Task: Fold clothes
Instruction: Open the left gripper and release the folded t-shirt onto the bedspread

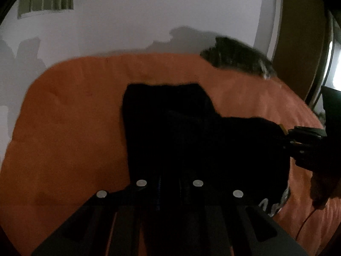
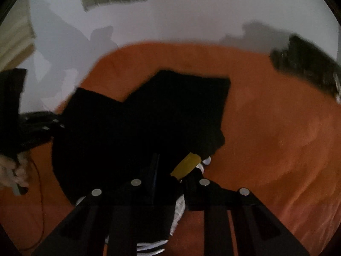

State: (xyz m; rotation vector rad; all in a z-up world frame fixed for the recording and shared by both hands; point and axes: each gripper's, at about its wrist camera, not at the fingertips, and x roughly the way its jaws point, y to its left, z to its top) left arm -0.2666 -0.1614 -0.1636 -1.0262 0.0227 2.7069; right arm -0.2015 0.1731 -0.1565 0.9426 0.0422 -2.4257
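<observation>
A black garment (image 1: 170, 117) lies spread on an orange bed cover (image 1: 64, 128), its near edge raised. White print shows on its underside (image 1: 275, 204). My left gripper (image 1: 169, 179) sits at the near edge with its fingers close together and black cloth pinched between them. My right gripper (image 2: 177, 160) holds the same garment (image 2: 170, 106), its yellow pad (image 2: 187, 166) pressed against the cloth, with white print (image 2: 179, 209) showing below. Each gripper appears in the other's view: the right one (image 1: 286, 135) at the garment's right edge, the left one (image 2: 58, 123) at its left edge.
A dark grey-brown heap of clothing (image 1: 236, 57) (image 2: 304, 70) lies at the bed's far right, against the white wall. A wooden wardrobe door (image 1: 302, 32) stands to the right. A thin red cable (image 1: 307, 219) hangs by the right hand. Bare orange cover (image 2: 277, 128) surrounds the garment.
</observation>
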